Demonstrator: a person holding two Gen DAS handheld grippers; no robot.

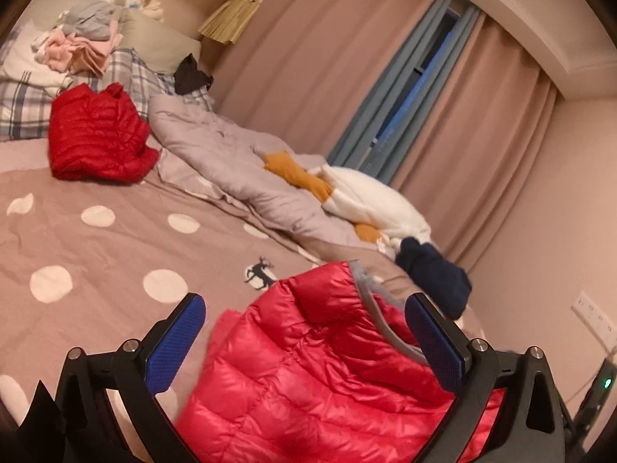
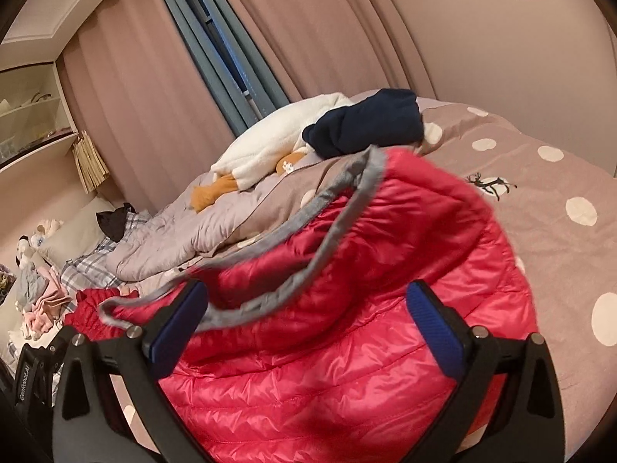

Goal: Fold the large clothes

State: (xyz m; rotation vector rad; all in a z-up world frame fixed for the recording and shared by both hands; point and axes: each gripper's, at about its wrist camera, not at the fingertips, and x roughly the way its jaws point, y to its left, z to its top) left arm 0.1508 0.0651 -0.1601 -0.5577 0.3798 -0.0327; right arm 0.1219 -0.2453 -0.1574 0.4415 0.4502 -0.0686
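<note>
A glossy pinkish-red quilted down jacket (image 1: pixel 308 366) fills the lower centre of both views, lying folded and puffy on the bed. Its grey-trimmed edge (image 2: pixel 308 231) curves across the top layer, from the lower left up toward the centre of the right wrist view. A second, darker red down jacket (image 1: pixel 98 135) lies bundled at the upper left of the left wrist view.

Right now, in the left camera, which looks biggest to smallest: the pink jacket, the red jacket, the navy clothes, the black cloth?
1. Pink jacket, though it lies nearest the camera.
2. Red jacket.
3. Navy clothes.
4. Black cloth, though it lies farthest away.
</note>
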